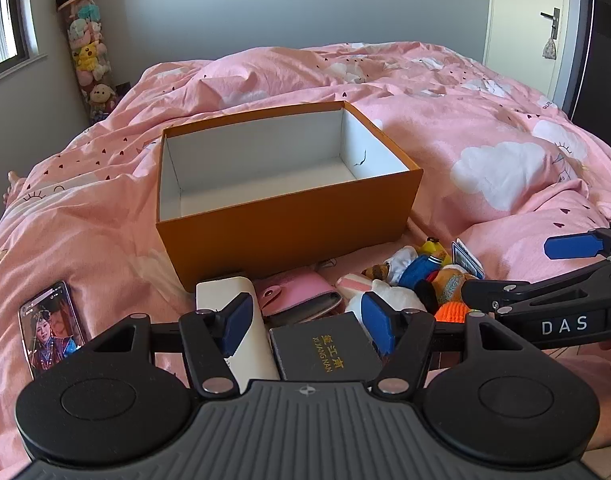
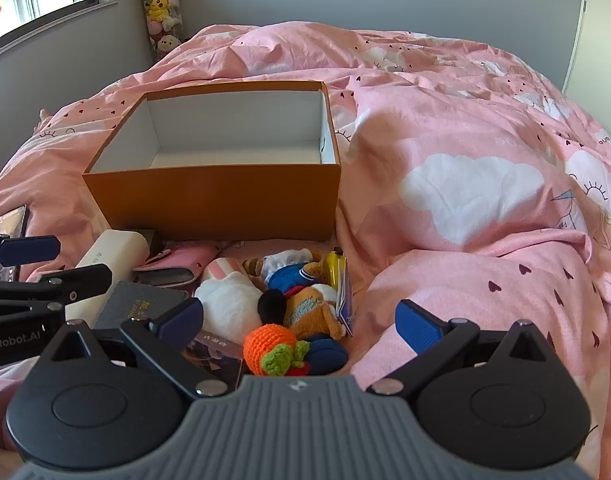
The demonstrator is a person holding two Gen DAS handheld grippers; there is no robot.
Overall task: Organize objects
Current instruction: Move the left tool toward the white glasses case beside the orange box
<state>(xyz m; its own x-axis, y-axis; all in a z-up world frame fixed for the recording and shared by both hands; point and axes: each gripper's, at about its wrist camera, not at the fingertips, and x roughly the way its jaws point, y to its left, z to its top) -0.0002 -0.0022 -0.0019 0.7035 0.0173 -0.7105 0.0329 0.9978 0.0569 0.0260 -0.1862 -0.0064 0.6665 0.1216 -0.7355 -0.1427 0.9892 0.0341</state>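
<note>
An open, empty orange box (image 1: 289, 232) (image 2: 213, 204) stands on the bed. In front of it lies a pile: a white power bank (image 1: 241, 320) (image 2: 109, 256), a pink wallet (image 1: 301, 294) (image 2: 181, 264), a dark booklet (image 1: 329, 348) (image 2: 141, 304), plush toys (image 1: 417, 272) (image 2: 301, 280) and a crocheted orange (image 2: 271, 344). My left gripper (image 1: 307, 326) hovers open over the booklet and power bank, touching neither. Wide open above the plush toys is my right gripper (image 2: 299, 320), holding nothing.
A phone (image 1: 51, 328) with a lit screen lies on the pink duvet (image 1: 485, 128) left of the pile. A tall tube of plush toys (image 1: 85, 48) stands in the far left corner by a window. A white door (image 1: 529, 20) is at the far right.
</note>
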